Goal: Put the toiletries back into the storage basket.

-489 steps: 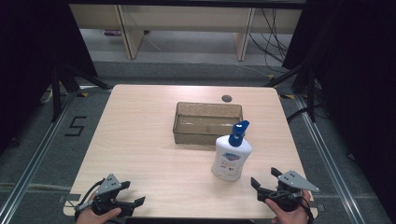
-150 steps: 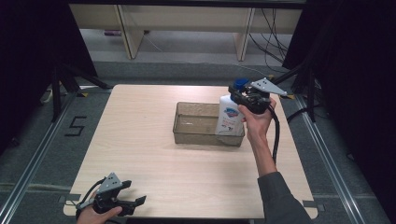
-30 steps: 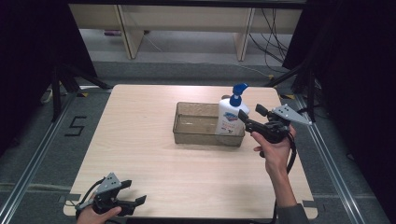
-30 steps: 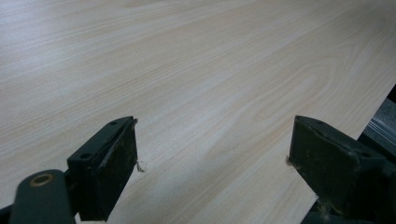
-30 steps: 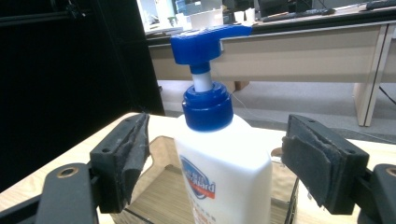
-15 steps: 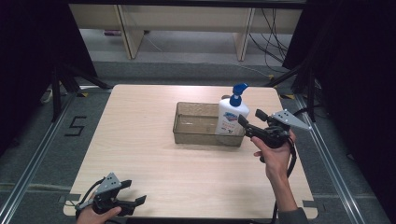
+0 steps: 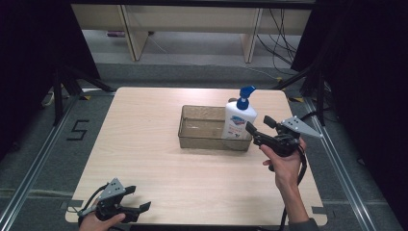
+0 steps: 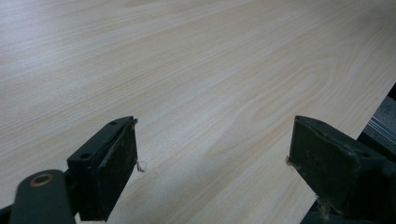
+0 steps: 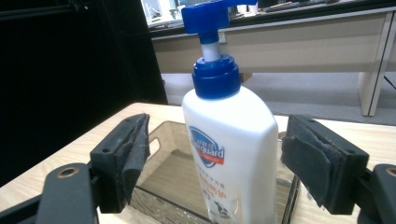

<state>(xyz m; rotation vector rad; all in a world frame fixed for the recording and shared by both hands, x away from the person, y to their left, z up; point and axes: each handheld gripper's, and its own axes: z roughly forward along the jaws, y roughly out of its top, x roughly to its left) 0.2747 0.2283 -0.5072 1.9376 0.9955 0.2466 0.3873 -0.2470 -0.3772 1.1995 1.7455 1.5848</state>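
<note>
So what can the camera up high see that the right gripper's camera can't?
The high view alone takes in the whole table, the left gripper open near its front edge, and the person's hand carrying the right gripper. The right gripper view alone gives the bottle's blue label up close, with gaps beside both pads. Both have the pump bottle standing in the clear tray.

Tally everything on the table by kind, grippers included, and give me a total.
Pump bottles: 1
Clear bins: 1
Grippers: 2, left gripper and right gripper
Total: 4
</note>
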